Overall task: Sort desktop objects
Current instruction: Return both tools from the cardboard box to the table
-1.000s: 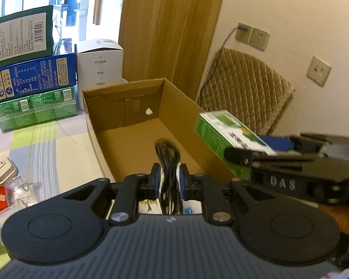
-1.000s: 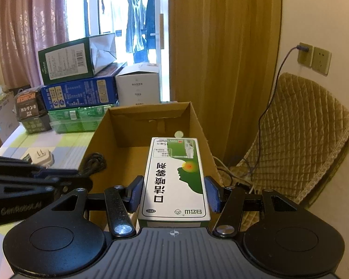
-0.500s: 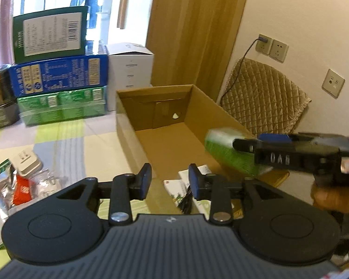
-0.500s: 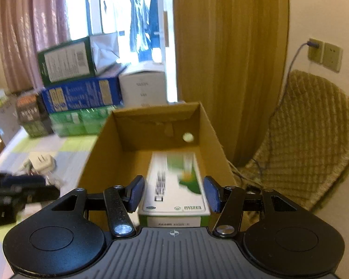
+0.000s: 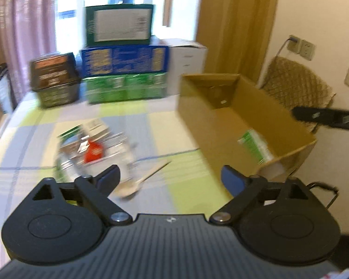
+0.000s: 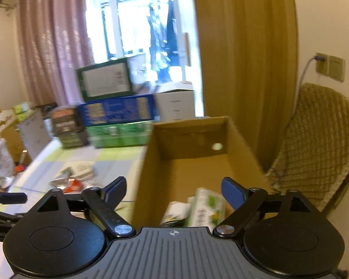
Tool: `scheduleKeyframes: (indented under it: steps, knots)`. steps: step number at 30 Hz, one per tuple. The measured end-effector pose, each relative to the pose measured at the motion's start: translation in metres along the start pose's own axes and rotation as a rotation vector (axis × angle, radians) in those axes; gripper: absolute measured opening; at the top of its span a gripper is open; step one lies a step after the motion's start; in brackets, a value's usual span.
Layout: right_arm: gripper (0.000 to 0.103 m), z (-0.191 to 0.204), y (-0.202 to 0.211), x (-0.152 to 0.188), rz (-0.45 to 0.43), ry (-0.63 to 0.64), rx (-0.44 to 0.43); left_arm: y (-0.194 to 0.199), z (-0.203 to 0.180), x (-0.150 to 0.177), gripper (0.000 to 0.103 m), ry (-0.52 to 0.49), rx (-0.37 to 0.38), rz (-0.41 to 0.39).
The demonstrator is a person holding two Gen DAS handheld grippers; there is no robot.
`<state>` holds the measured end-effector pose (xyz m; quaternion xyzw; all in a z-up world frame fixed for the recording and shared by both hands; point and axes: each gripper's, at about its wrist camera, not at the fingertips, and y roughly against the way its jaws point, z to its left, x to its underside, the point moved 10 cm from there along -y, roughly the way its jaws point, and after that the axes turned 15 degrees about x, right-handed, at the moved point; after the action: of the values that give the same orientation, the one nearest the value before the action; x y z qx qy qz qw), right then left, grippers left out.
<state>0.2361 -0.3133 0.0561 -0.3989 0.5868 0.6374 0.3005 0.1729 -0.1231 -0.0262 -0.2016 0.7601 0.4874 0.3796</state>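
An open cardboard box [image 5: 223,116] [image 6: 156,162] stands at the table's right edge. A green-and-white medicine box [image 5: 254,147] [image 6: 208,205] lies inside it with other small packs. My left gripper [image 5: 171,177] hangs open and empty above the tablecloth, left of the box. Below it a pale spoon [image 5: 140,182] lies beside a heap of loose packets with a red sachet [image 5: 94,151]. My right gripper [image 6: 173,191] is open and empty above the box's near end, and its dark body [image 5: 325,117] reaches in from the right in the left wrist view.
Stacked cartons in green, blue and dark green [image 5: 122,66] and a white box [image 5: 187,62] line the table's far edge, with a dark container [image 5: 54,80] to their left. A quilted chair [image 6: 318,144] stands right of the cardboard box. Both views are motion-blurred.
My left gripper let go of the black cable into the box, opened wide and swung left over the table. My right gripper opened and the green medicine box dropped into the cardboard box.
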Motion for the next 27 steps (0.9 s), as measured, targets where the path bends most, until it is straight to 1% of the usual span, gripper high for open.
scheduleKeyframes:
  steps: [2, 4, 7, 11, 17, 23, 27]
  knots:
    - [0.095, 0.022, 0.013, 0.005, -0.004, 0.000, -0.040, 0.017, 0.019, 0.013, 0.101, 0.022, -0.045, 0.013]
    - [0.101, 0.044, 0.023, 0.012, -0.001, 0.006, -0.082, 0.034, 0.038, 0.025, 0.101, 0.049, -0.081, 0.018]
    - [0.101, 0.077, 0.032, 0.024, 0.011, 0.046, -0.135, 0.057, 0.068, 0.041, 0.101, 0.080, -0.147, 0.025]
    - [0.101, 0.111, 0.031, 0.041, 0.046, 0.087, -0.171, 0.079, 0.097, 0.055, 0.101, 0.112, -0.198, 0.024]
    - [0.101, 0.146, 0.018, 0.053, 0.064, 0.152, -0.192, 0.086, 0.124, 0.058, 0.101, 0.134, -0.218, 0.014]
    - [0.101, 0.166, 0.000, 0.067, 0.082, 0.206, -0.196, 0.070, 0.145, 0.058, 0.101, 0.141, -0.213, 0.026]
    - [0.101, 0.180, -0.026, 0.082, 0.110, 0.254, -0.196, 0.054, 0.153, 0.062, 0.101, 0.126, -0.204, 0.044]
